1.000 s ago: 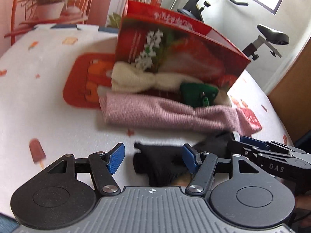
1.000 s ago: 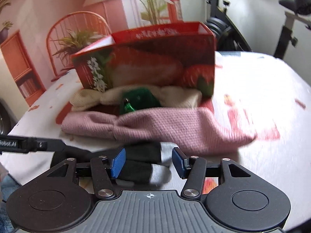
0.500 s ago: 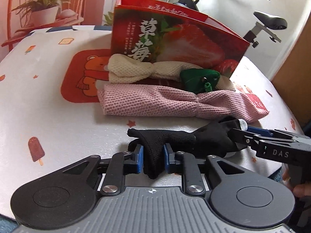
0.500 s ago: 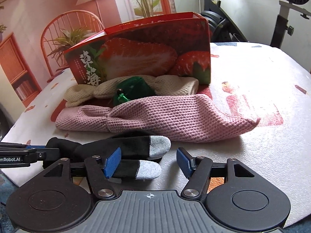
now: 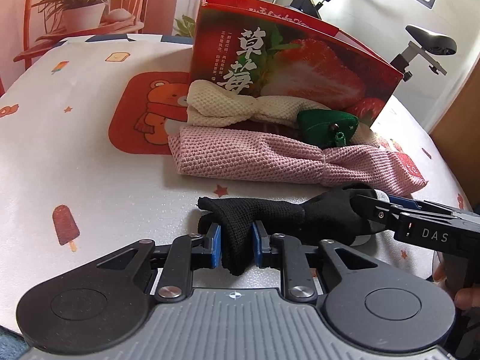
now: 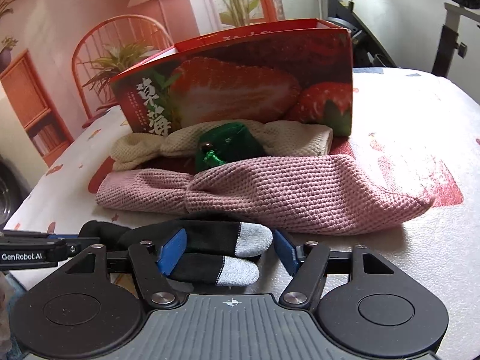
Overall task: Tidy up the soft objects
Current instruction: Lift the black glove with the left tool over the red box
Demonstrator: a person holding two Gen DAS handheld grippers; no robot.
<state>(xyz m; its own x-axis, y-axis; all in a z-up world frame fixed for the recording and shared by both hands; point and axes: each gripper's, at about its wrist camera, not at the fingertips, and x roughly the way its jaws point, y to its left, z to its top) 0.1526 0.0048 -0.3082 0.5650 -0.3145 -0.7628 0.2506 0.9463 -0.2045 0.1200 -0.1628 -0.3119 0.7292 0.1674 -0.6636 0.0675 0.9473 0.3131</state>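
Note:
A pair of black socks with grey toes lies along the table's near edge. My left gripper is shut on the cuff end, and the dark fabric bunches between its blue pads. My right gripper straddles the toe end. Its jaws are opening; the left pad touches the socks and the right pad stands clear. Behind the socks lie a pink knitted cloth, a cream knitted cloth and a green pouch. All three lie in front of a red strawberry box.
The white patterned table has a red bear mat left of the box. Its round edge runs close on the right. Beyond the table stand an exercise bike, a potted plant and a red chair.
My left gripper has shut on the socks' cuff end and stayed there. My right gripper's fingers have spread wider around the grey toes. Neither hand has shifted much.

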